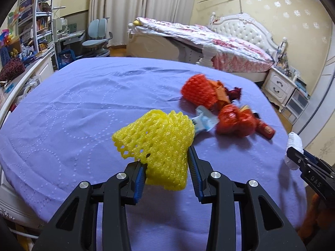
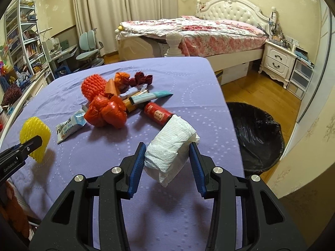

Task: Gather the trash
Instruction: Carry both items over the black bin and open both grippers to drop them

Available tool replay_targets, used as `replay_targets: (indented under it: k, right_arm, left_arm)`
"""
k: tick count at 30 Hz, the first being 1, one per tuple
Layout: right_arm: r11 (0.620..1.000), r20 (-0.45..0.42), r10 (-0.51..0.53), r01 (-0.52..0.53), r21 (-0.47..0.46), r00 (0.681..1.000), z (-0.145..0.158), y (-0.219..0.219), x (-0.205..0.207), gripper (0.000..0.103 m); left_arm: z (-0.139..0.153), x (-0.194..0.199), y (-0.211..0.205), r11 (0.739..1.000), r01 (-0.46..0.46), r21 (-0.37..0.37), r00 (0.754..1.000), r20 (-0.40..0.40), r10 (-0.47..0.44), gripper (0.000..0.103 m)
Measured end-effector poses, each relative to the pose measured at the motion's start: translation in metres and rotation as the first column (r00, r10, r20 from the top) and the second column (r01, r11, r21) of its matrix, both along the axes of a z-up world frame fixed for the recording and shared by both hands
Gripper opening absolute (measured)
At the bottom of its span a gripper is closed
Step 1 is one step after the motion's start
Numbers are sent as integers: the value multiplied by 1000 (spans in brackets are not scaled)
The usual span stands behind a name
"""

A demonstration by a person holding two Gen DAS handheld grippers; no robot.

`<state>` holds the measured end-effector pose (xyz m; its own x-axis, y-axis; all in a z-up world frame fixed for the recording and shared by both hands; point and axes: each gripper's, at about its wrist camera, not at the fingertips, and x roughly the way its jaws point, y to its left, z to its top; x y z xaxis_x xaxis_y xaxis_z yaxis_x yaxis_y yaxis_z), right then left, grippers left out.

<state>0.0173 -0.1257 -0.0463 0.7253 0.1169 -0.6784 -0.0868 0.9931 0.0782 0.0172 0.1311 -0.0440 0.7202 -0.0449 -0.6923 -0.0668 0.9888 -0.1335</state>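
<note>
My left gripper point(image 1: 166, 156) is shut on a yellow foam fruit net point(image 1: 157, 140), held above the purple bedspread point(image 1: 73, 115). My right gripper point(image 2: 166, 153) is shut on a wad of white tissue point(image 2: 169, 148), also lifted off the cloth. Each gripper shows at the edge of the other's view: the right gripper point(image 1: 293, 156) with the tissue point(image 1: 294, 144), the left gripper point(image 2: 35, 144) with the yellow net point(image 2: 34, 135). A pile of trash lies beyond: an orange foam net point(image 2: 93, 86), a crumpled red bag point(image 2: 106, 113), a red tube point(image 2: 158, 115), and wrappers point(image 2: 71, 126).
A bin lined with a black bag point(image 2: 257, 138) stands on the wooden floor point(image 2: 261, 92) just right of the purple bed. Behind are a white bed point(image 2: 199, 33), a nightstand point(image 2: 276, 62), a desk chair point(image 2: 89, 50) and shelves point(image 2: 21, 37) at left.
</note>
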Motion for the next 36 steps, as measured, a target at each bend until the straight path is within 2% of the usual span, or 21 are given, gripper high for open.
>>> replay_targets:
  k: [9, 18, 25, 36]
  right_arm:
    - [997, 44, -73, 73, 8, 996, 18, -44, 0, 41]
    - [991, 46, -136, 136, 2, 990, 20, -93, 21, 42]
    - [984, 28, -181, 180, 13, 983, 14, -132, 50, 42]
    - [971, -34, -238, 239, 30, 971, -10, -181, 78, 42]
  left_arm:
    - [22, 11, -59, 992, 126, 2, 991, 52, -126, 38]
    - [31, 49, -138, 964, 265, 4, 962, 69, -264, 38]
    - [25, 87, -200, 939, 343, 33, 936, 64, -345, 38]
    - [-1, 127, -252, 920, 387, 55, 922, 0, -388, 38]
